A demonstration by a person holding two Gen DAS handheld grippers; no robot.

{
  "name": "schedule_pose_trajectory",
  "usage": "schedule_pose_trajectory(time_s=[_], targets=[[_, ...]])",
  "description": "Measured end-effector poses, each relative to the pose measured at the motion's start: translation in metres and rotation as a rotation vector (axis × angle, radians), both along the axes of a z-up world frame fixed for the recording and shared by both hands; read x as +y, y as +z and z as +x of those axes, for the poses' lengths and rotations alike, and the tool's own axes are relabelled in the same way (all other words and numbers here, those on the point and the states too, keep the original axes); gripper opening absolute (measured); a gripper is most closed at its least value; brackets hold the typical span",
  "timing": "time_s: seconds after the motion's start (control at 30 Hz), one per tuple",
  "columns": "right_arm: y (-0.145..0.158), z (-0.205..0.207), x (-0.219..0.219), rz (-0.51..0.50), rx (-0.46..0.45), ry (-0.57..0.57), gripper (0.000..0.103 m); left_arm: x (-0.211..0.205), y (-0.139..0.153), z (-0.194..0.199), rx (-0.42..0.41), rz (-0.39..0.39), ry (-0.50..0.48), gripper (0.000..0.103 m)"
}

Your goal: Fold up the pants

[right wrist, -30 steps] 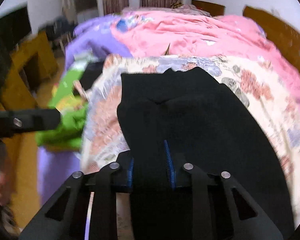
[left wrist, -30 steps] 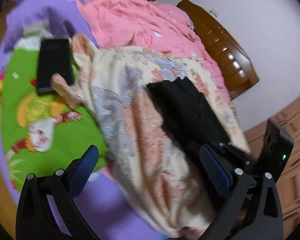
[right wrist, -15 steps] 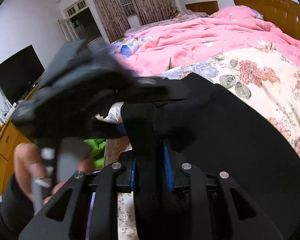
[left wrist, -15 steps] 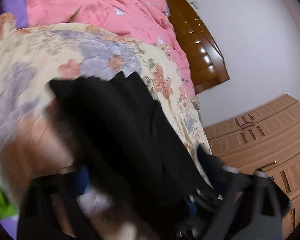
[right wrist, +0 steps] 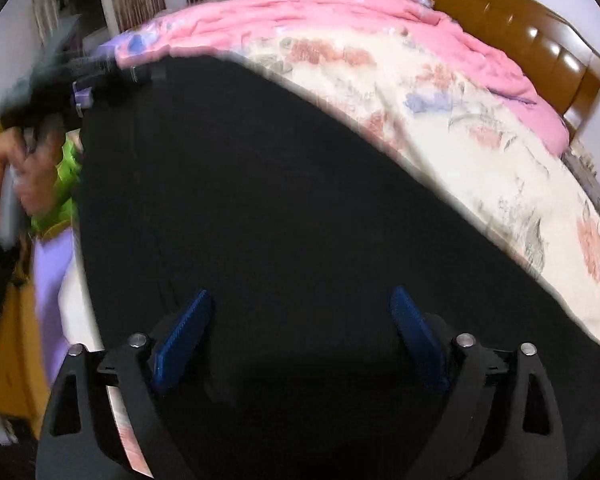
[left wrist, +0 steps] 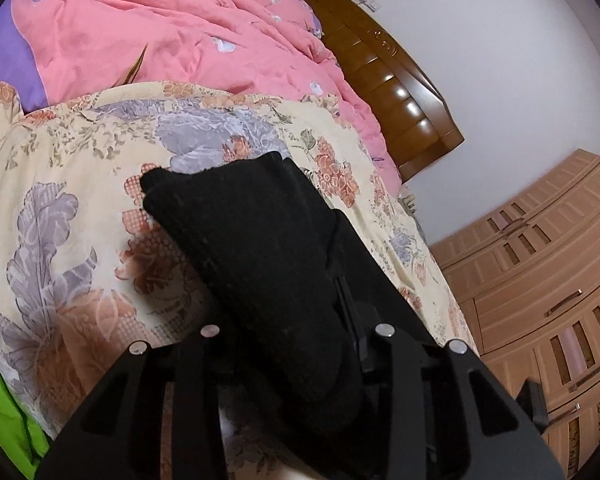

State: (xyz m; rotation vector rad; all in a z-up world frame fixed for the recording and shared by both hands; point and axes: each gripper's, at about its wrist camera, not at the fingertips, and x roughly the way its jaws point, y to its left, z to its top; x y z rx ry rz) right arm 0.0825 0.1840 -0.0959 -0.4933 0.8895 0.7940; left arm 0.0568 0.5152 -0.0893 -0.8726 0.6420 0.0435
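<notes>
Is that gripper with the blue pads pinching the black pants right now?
No, the right gripper is opening, and its blue pads stand wide apart over the black pants without pressing them.

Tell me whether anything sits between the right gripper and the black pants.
Nothing visible does. The right gripper hangs directly over the black pants on the floral quilt, jaws opening with only cloth below them. The left gripper is closing on a bunched fold of them.

The pants (left wrist: 260,248) lie on the quilt (left wrist: 80,208), centre of the left wrist frame, their near end between the left gripper (left wrist: 296,344) fingers. Behind the quilt lies a blanket (left wrist: 160,32); the headboard (left wrist: 384,76) is upper right, the wardrobe (left wrist: 540,264) at right.
</notes>
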Motion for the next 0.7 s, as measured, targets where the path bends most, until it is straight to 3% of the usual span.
schedule_pose_trajectory(time_s=[0.1, 0.3, 0.37, 0.4, 0.53, 0.63, 0.7], targets=[[0.000, 0.001, 0.000, 0.000, 0.000, 0.001, 0.090, -0.004, 0.009, 0.000, -0.005, 0.030, 0.001, 0.035], [0.001, 0.001, -0.009, 0.052, 0.017, 0.006, 0.090, -0.039, 0.059, -0.002, -0.034, 0.189, 0.008, 0.035], [0.017, 0.003, -0.036, 0.214, 0.063, 0.001, 0.090, -0.074, 0.091, -0.004, -0.071, 0.297, -0.018, 0.035], [0.030, 0.006, -0.063, 0.325, 0.071, -0.054, 0.090, -0.102, 0.111, -0.003, -0.092, 0.382, -0.050, 0.035], [0.059, 0.016, -0.168, 0.566, 0.124, -0.260, 0.091, -0.209, 0.153, -0.001, -0.150, 0.665, -0.176, 0.036], [0.053, 0.027, -0.255, 0.781, 0.279, -0.419, 0.091, -0.287, 0.156, 0.001, -0.190, 0.797, -0.285, 0.035], [0.034, 0.026, -0.308, 0.967, 0.411, -0.506, 0.091, -0.334, 0.143, 0.003, -0.194, 0.832, -0.383, 0.032]])
